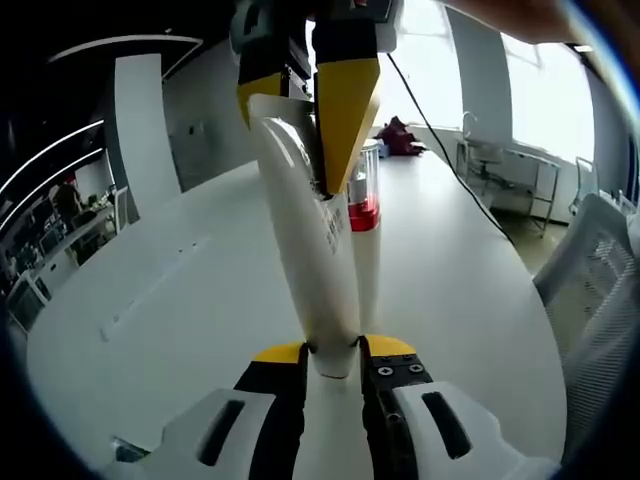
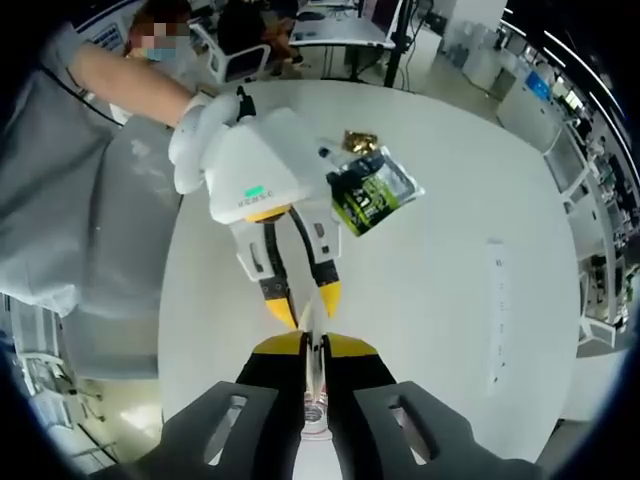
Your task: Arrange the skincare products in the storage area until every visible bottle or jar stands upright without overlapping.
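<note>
Above the round white table (image 2: 450,270), both grippers pinch one long white plastic tube (image 1: 305,230): the left gripper (image 1: 334,362) clamps one end, the right gripper (image 2: 316,352) the other. Behind the tube stands a clear bottle with a red band (image 1: 365,200). A green-and-black packet (image 2: 372,193) lies on the table.

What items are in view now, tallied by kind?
white tube: 1
red-banded bottle: 1
green-and-black packet: 1
small gold item: 1
Total: 4
</note>
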The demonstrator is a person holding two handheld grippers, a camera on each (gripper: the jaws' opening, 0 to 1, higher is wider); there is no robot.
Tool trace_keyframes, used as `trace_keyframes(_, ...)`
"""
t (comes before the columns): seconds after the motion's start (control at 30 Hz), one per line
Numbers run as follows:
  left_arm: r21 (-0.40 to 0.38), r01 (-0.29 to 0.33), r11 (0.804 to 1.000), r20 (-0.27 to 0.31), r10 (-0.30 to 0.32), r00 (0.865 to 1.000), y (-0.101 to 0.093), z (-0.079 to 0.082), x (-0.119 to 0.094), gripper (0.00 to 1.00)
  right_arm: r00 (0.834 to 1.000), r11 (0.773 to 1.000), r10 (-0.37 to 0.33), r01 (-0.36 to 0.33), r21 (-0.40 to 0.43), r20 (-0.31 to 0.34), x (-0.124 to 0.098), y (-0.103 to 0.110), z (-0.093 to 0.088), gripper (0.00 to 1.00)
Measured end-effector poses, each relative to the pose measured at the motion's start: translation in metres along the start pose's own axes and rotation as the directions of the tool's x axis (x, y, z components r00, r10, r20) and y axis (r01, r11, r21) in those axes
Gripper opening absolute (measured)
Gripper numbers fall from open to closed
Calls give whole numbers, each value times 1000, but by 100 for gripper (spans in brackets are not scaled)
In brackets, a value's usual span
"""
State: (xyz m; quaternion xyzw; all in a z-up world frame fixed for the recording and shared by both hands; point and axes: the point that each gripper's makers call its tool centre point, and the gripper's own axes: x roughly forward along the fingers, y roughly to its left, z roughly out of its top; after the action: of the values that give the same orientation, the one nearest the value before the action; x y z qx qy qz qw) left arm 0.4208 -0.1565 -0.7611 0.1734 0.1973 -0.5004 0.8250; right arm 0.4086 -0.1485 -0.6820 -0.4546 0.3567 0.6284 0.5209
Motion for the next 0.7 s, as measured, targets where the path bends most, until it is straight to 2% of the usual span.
trace_keyframes(0.37,-10,11,1000,-2,-11,1000,-4,2,0,21,1000,1000,6,-6,-10,-3,1,0,-3,7)
trace_keyframes(0.47,-4,7,1000,3,-7,1000,-4,3,0,21,1000,998,-13,13,-69,1,3,-3,-4,8)
trace_keyframes(0.53,7,3,1000,7,-3,1000,-3,4,0,22,1000,997,-16,15,-77,-12,6,-3,-9,9)
trace_keyframes(0.63,14,5,1000,12,-5,1000,-3,5,-1,22,999,995,-17,13,-102,-45,11,-3,-17,14)
trace_keyframes(0.7,13,8,1000,9,-9,1000,-3,4,-1,24,999,996,-16,13,-91,-33,12,-3,-16,20)
